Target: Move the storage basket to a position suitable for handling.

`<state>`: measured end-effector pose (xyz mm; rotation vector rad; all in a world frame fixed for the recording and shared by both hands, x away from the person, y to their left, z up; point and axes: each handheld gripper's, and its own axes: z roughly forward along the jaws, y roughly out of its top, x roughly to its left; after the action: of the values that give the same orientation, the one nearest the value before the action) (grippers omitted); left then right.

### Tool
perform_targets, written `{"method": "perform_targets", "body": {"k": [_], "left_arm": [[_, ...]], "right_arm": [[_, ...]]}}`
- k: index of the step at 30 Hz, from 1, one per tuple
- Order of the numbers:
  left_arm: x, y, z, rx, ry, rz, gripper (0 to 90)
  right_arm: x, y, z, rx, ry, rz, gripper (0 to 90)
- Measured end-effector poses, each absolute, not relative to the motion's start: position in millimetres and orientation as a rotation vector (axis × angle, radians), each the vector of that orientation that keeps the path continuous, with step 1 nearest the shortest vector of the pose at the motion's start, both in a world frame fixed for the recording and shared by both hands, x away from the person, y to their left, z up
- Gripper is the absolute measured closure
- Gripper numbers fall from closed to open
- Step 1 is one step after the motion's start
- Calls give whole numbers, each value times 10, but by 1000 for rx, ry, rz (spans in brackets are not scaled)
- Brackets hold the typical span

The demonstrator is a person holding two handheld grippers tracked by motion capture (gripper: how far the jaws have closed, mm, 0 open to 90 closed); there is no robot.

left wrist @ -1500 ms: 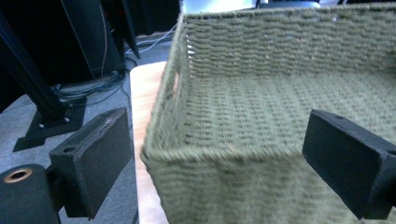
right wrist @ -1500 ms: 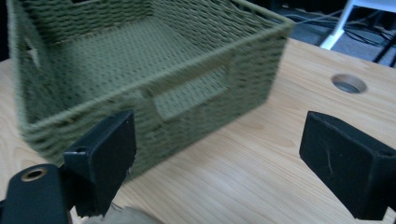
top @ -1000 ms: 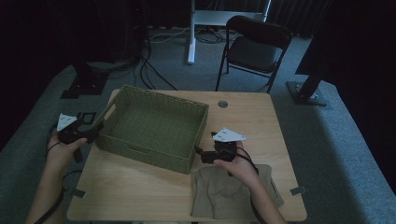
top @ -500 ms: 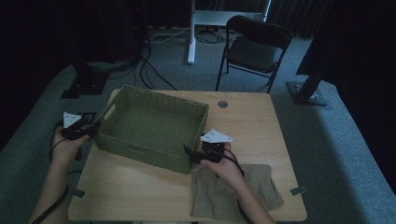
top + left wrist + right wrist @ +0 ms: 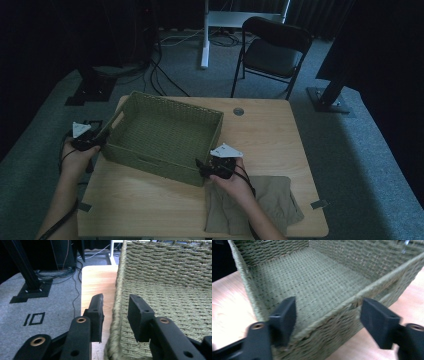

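Note:
A green woven basket (image 5: 150,162) stands on the left half of the wooden table (image 5: 260,135). My left gripper (image 5: 102,136) is at its left wall. In the left gripper view the jaws (image 5: 115,300) straddle that wall's rim (image 5: 117,290) and have just been closing; a thin strip of table still shows beside the outer pad (image 5: 98,312). My right gripper (image 5: 200,167) is at the basket's near right corner. Its jaws (image 5: 328,307) have been closing too but stand wide, with the near wall (image 5: 342,305) between them and untouched. The basket's inside (image 5: 312,272) is bare.
A khaki cloth (image 5: 270,200) lies crumpled at the table's front right, partly under my right hand. A round grommet (image 5: 238,111) sits near the far edge. A black folding chair (image 5: 272,50) stands behind the table, with cables on the floor at far left.
My right gripper has slid left off the cloth to the basket's near right corner. The left gripper has stayed at the left wall while its jaws narrowed around the rim.

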<state>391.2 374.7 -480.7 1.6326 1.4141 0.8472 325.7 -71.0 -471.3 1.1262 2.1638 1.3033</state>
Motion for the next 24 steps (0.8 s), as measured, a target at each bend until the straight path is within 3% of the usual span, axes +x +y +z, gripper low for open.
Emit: {"method": "perform_targets", "body": {"k": [4,20,24], "left_arm": [[3906,3723,-4811,1617,1437,871,749],[3863,3651,-4829,1566,1469,896,755],[3849,3609,-4824,1571,1472,900,753]], "right_arm": [[3247,-676,-4699,1120,2164,1273,372],[3327,-697,-4674,1129,2167,1224,410],[3360,-731,-4675,1154,2148,1226,458]]}}
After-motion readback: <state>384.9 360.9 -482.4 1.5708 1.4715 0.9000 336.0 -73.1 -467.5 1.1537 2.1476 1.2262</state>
